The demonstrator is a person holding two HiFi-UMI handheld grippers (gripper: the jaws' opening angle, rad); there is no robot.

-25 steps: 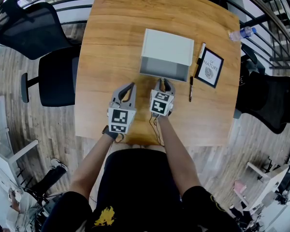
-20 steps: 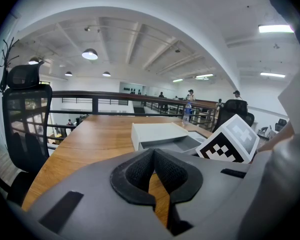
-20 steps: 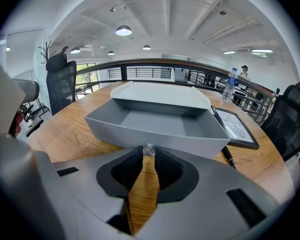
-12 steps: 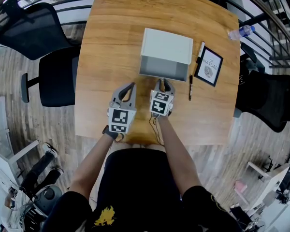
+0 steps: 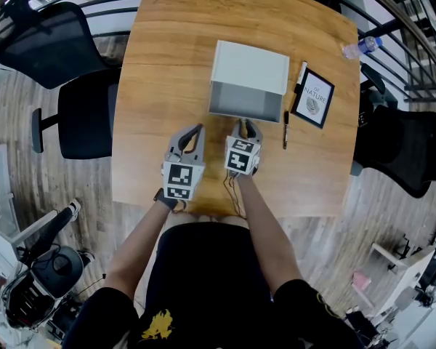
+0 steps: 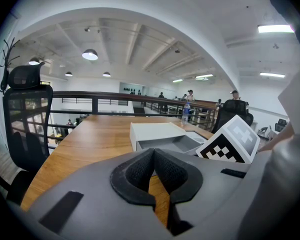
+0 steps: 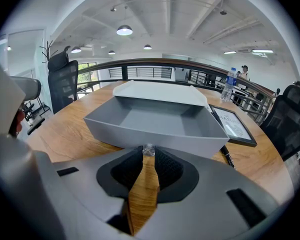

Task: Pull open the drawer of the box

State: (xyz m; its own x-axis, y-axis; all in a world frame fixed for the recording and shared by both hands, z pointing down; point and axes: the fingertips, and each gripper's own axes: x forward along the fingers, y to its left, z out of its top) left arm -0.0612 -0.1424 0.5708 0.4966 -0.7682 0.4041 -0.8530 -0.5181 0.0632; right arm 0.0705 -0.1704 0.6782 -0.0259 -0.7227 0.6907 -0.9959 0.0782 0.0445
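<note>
Evidently nothing moves over the last second: the drawer (image 7: 155,119) sits pulled out of the box (image 5: 251,69), right claw (image 5: 245,124) clamped on its knob (image 7: 148,148), left claw (image 6: 153,154) closed empty, so opening looks done.

text: "NATURE" | on: framed card (image 5: 312,98) | smaller word above: possibly "OF" | else: none legible

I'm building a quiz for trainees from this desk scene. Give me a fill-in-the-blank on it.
The grey drawer of the white box is not shut but ___.
The right gripper is shut on the drawer's clear ___.
The left gripper holds ___.
Between box and framed picture lies a black ___.
Missing: open; knob; nothing; pen.
</note>
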